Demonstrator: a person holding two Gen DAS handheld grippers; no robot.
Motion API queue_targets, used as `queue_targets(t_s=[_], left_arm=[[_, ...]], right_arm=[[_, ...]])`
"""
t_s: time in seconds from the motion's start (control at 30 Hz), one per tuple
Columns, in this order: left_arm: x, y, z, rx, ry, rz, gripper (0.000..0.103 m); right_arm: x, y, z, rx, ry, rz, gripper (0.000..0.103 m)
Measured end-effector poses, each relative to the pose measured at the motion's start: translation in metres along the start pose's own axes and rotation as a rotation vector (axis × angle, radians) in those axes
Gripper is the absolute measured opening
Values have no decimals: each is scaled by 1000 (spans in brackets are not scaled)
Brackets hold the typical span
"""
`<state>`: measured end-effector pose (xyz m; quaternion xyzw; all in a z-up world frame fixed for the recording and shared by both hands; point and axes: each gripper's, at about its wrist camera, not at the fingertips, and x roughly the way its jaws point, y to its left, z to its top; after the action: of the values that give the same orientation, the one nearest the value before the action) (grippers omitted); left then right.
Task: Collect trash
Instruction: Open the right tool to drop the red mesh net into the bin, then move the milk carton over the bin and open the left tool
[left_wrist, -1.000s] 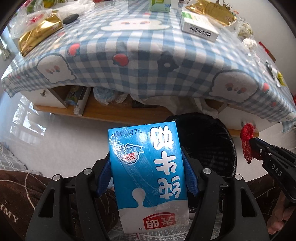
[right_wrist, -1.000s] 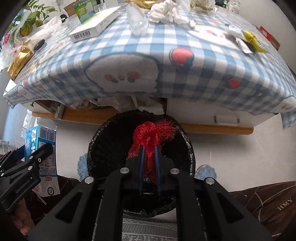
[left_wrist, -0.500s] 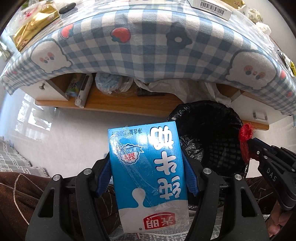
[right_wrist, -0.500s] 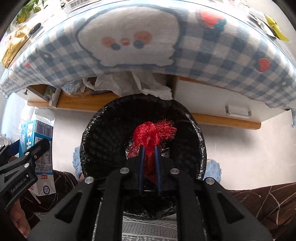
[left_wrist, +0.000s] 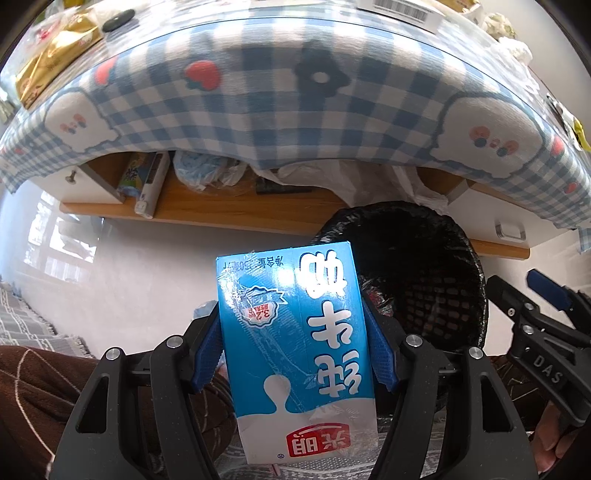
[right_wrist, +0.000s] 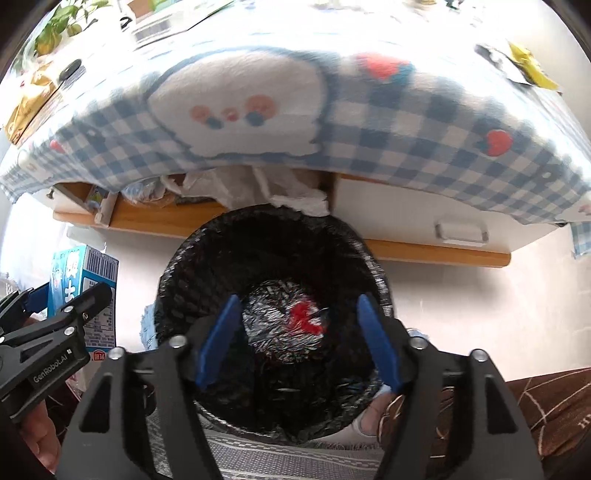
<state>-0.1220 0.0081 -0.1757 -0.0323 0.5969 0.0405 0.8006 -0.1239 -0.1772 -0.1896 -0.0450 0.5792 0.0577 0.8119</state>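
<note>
Red mesh scrap (right_wrist: 306, 318) lies loose at the bottom of the black bag-lined wastebasket (right_wrist: 373, 266), touching no pad. Right gripper (right_wrist: 300, 341) hangs above the basket mouth, jaws just sprung apart, nothing between them. Blue-and-white milk carton (left_wrist: 295, 347) sits clamped in the left gripper (left_wrist: 295, 350), just left of the basket. Blue checked worktop cloth (left_wrist: 258, 110) behind the basket.

Bin (right_wrist: 273, 240) mouth lies open; tablecloth (right_wrist: 406, 122) overhangs its far rim.

checked tablecloth (left_wrist: 258, 107) over table; wooden shelf (left_wrist: 229, 210) beneath; potted plant (right_wrist: 62, 22) top left; grey rug (left_wrist: 22, 317)
</note>
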Motion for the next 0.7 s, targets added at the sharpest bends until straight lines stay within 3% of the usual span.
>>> queue_targets(t_s=[0.1, 0.3, 0.7], left_arm=[[2, -12, 1, 18, 3, -3, 65], [13, -41, 3, 61, 12, -13, 65], [32, -93, 7, 130, 30, -50, 65]], right_arm=[[-2, -15, -1, 18, -7, -27, 84], [-3, -47, -4, 44, 21, -80, 91], [-7, -90, -1, 89, 48, -204, 95]])
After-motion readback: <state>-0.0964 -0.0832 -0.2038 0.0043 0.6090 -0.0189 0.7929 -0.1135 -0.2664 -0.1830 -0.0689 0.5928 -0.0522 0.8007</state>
